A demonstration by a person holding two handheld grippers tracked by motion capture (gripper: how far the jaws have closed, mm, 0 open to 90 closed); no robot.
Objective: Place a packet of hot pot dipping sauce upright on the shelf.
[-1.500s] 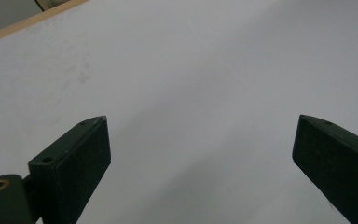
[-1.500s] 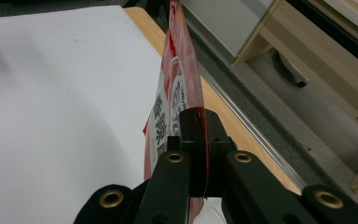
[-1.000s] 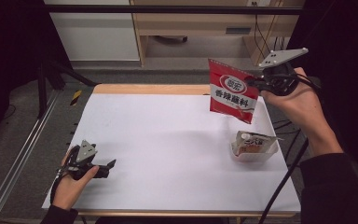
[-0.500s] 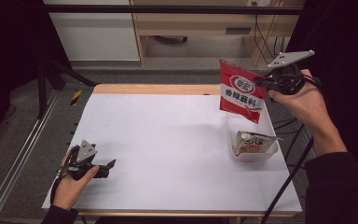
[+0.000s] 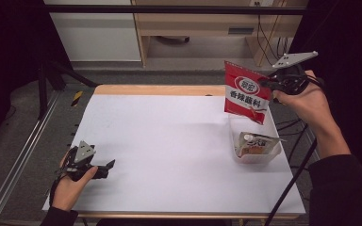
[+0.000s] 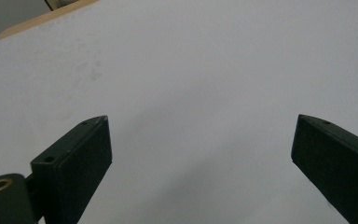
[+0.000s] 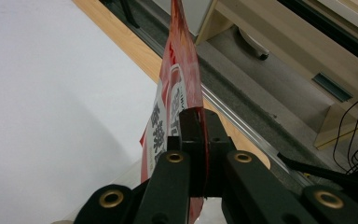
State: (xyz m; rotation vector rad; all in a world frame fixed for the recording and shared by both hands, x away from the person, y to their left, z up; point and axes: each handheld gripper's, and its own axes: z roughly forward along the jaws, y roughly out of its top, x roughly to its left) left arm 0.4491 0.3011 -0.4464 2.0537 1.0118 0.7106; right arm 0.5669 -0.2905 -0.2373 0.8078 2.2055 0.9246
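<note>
Right gripper (image 5: 267,84) jaws are clamped on the red pouch (image 5: 245,93), hanging above the clear tub (image 5: 257,157), which already holds one packet (image 5: 254,142). I've yet to drop it in. Left gripper (image 5: 104,168) sits wide open, empty, on the white tabletop (image 5: 169,141).

1. Table (image 5: 169,141): white top with a light wooden strip along its far edge; the same white surface lies under the jaws in the left gripper view.
2. Clear plastic container (image 5: 238,157): stands directly on the table near its right edge; a pale packet (image 5: 254,142) lies inside it.
3. Left gripper (image 5: 104,168): rests on the table near the front left corner, held by a hand; jaws spread apart.
</note>
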